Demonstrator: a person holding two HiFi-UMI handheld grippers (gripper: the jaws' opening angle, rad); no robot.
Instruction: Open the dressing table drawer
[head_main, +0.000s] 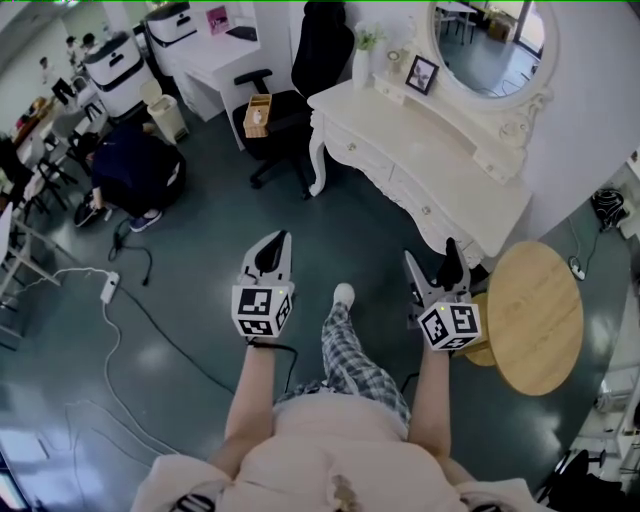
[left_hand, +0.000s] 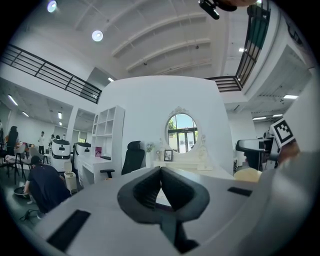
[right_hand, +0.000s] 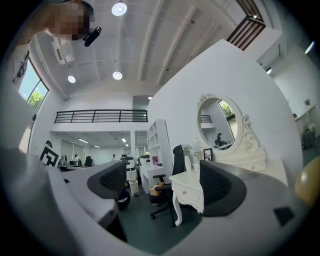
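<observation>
The white dressing table (head_main: 440, 150) stands at the upper right under an oval mirror (head_main: 490, 45). Its drawers face me, each with a small knob; one drawer front (head_main: 428, 205) is nearest my right gripper, and all look closed. My left gripper (head_main: 273, 248) hangs over the floor left of the table with its pads pressed together on nothing (left_hand: 161, 172). My right gripper (head_main: 432, 262) is held just short of the table's front edge, jaws apart and empty. In the right gripper view (right_hand: 162, 182) the table's end drawer (right_hand: 187, 192) shows between the pads.
A round wooden side table (head_main: 530, 315) stands right of my right gripper. A black office chair (head_main: 290, 100) with a wooden tissue box (head_main: 258, 115) is left of the dressing table. A crouching person (head_main: 135, 165) and a power strip with cables (head_main: 108, 288) are at the left.
</observation>
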